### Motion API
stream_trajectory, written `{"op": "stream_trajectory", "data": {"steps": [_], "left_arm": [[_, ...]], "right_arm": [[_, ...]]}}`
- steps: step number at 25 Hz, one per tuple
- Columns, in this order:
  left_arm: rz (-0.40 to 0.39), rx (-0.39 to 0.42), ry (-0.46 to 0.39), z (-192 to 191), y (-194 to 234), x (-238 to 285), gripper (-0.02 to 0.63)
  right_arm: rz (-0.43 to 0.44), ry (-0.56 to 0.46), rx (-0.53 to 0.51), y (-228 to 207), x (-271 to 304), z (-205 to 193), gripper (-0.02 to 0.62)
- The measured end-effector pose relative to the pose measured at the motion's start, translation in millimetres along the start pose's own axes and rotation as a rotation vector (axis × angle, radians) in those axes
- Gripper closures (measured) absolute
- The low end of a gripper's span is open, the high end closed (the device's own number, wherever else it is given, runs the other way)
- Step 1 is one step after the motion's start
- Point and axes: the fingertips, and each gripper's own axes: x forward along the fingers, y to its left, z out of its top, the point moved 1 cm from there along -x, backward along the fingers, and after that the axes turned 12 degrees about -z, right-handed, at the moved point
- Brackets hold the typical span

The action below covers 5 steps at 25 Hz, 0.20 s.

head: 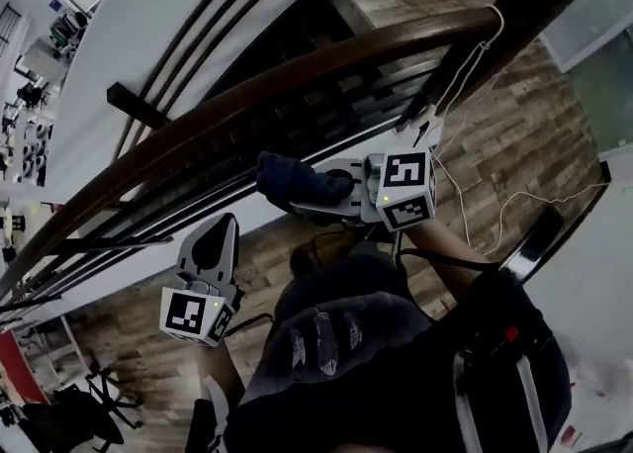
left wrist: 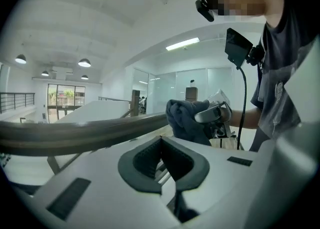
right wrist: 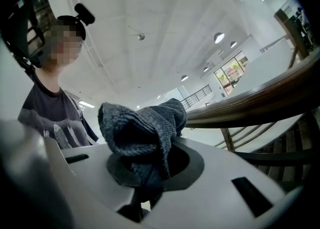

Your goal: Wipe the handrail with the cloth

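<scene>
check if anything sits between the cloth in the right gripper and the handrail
Nothing visible does. The right gripper holds the cloth close beside the handrail, with only open air between them. The left gripper hangs lower and off to the side, shut and empty, clear of that path.

Wood-plank floor [head: 534, 115], white ceiling [left wrist: 100, 13] w/ round lamps [left wrist: 84, 63] + strip light [left wrist: 182, 44], glass partitions [left wrist: 175, 88] at back, window [left wrist: 65, 95] w/ greenery far left.

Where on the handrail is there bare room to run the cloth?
The handrail is bare on top from the left edge to the white cord. Crowded beside it: the right gripper with the cloth, and the left gripper.
</scene>
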Motion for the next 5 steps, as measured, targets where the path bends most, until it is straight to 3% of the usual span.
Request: {"op": "stream_trajectory", "data": {"steps": [5], "left_arm": [[-0.064,-0.079,-0.035,-17.5,36.1,-71.2,0.598]], "right_arm": [[-0.015,-0.029,0.023,49.0,61.8,-1.0,0.557]]}}
